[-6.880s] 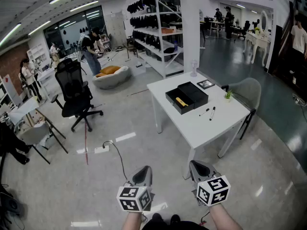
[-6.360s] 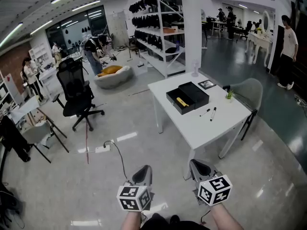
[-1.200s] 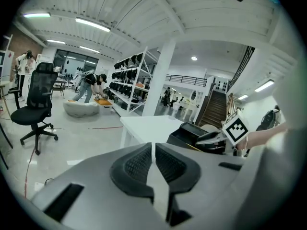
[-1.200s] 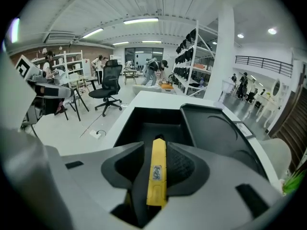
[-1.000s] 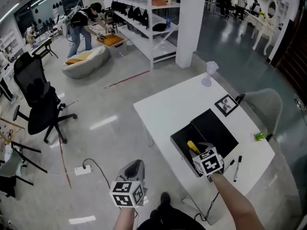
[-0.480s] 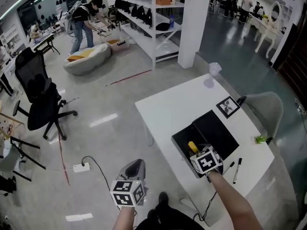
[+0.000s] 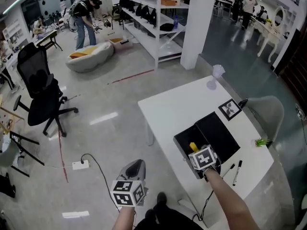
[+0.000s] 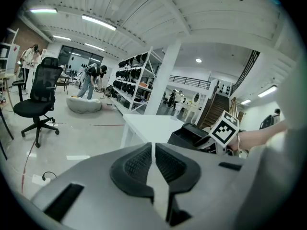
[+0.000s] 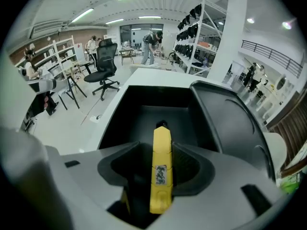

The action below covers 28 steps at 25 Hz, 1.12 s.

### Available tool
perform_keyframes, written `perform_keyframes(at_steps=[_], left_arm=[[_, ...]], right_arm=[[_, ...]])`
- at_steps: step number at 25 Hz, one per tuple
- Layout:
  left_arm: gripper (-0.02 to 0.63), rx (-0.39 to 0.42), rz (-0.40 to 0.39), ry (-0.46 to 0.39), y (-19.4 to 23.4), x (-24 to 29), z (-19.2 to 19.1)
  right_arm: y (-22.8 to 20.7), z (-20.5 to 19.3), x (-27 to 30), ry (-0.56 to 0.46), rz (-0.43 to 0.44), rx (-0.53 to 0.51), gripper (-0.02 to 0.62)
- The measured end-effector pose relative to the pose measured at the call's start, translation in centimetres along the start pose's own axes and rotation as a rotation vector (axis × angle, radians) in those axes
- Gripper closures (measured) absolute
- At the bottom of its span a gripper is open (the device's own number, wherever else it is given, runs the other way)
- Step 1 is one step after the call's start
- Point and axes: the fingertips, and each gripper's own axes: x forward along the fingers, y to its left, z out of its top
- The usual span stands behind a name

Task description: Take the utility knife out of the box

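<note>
White table (image 7: pixel 177 109), black pen (image 7: pixel 237 172) — black office chair (image 7: pixel 38 80), shelving (image 7: pixel 148 30)

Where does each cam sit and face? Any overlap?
Head view: on the person's head, steeply down on the white table and open black box; left tool, right tool, forearms show.
Left gripper view: on the left tool, about level towards the table; its shut jaws below, right hand at right.
Right gripper view: on the right tool, down into the box; jaws opening, yellow utility knife between them.
Shared: all three see the box.
</note>
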Motion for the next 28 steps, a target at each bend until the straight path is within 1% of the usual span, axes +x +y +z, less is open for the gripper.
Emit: perform_keyframes(at_steps=[5,10,12,16,24,28], left_arm=[[0.58,-0.014,0.009,0.005,0.7,-0.1,-0.4],[0.58,-0.021,0.002,0.01,0.4,0.1,-0.6],[0.58,-0.023,-0.001,0.009,0.4,0.2,-0.5],[0.58,-0.022,0.0,0.007,0.6,0.1,-0.3],[0.58,-0.024,0.004,0.008,0.9,-0.3,0.0],[0.58,-0.018,0.006,0.005,1.2,-0.5,0.3]], right_arm=[[0.2,0.1,0.2,-0.007,0.028,0.026,0.405],[0.2,0.0,0.2,-0.015,0.071,0.058,0.422],[0.4,0.0,0.3,-0.011,0.073,0.049,0.427],[0.9,0.1,0.2,-0.007,0.08,0.016,0.472],[0.9,0.0,-0.1,0.0,0.071,0.004,0.48],[1.3,0.4,-0.3,-0.055,0.073,0.011,0.48]])
